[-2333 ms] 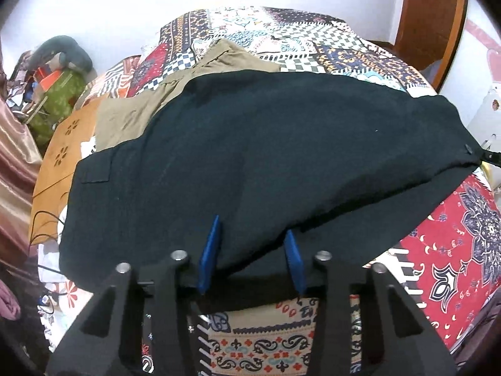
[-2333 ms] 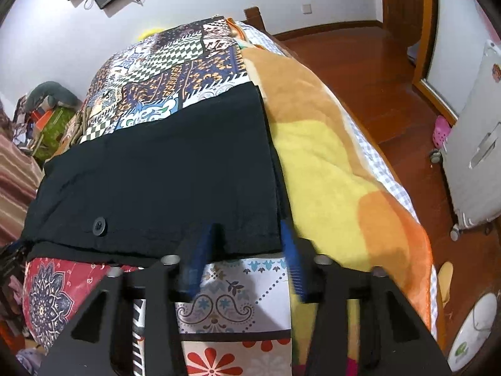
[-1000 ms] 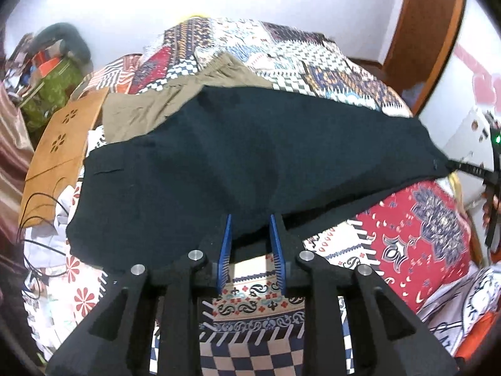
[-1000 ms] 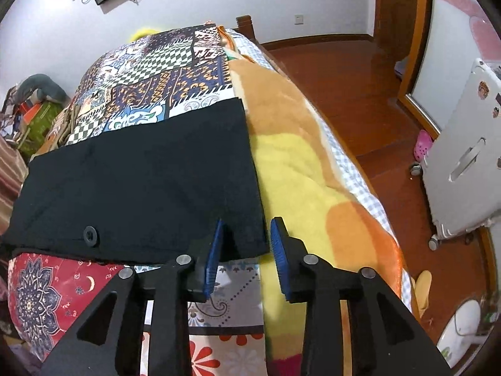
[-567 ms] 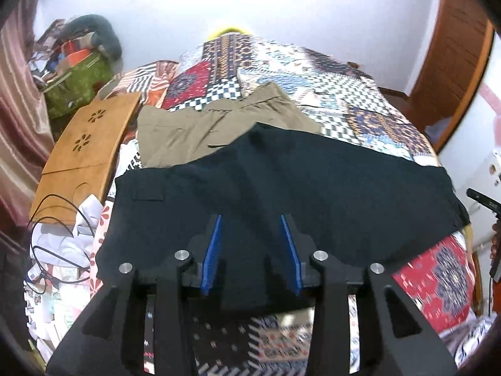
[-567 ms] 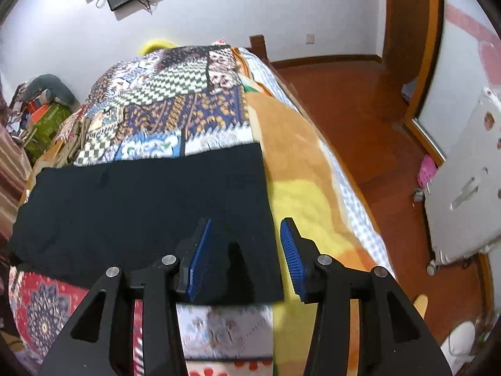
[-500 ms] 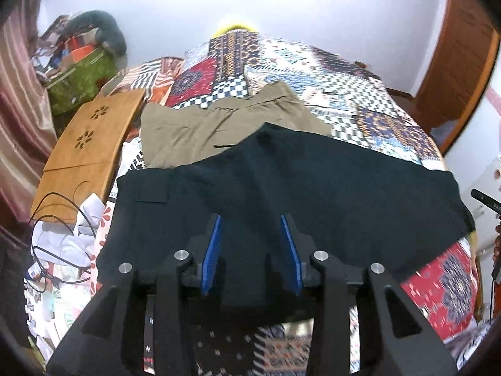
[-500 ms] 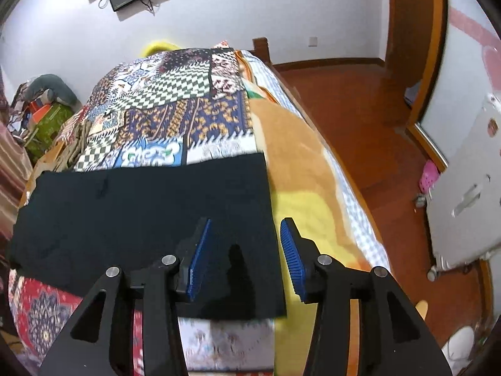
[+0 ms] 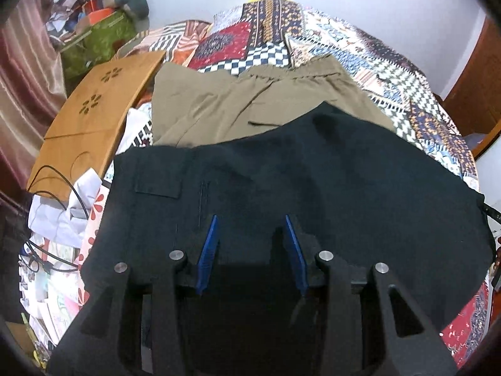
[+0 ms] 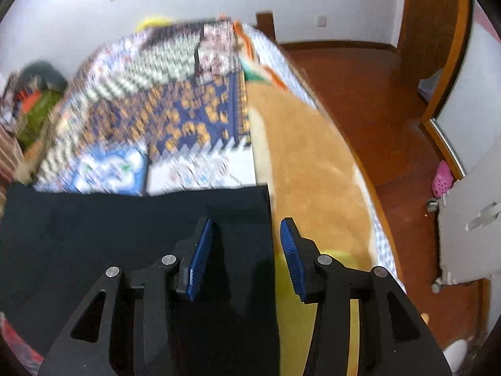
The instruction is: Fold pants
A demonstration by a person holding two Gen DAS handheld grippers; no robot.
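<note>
The left gripper (image 9: 250, 225) is matte black plastic — two angular arms with triangular cut-outs, four round silver screw heads across the top, and thin fingers faced with bright blue ribbed pads (image 9: 209, 250). The right gripper (image 10: 245, 228) has the same build: black frame, silver screws, blue toothed pads (image 10: 291, 260) — their ridges plainly visible along the inner faces.

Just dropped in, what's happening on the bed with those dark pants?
A person holding two grippers is folding the black pants spread across the patchwork-quilted bed. The left gripper and right gripper both sit open above the cloth, gripping nothing. The right one is at the pants' right edge, beside the orange blanket. A pair of khaki pants lies further back, partly under the black pair.
</note>
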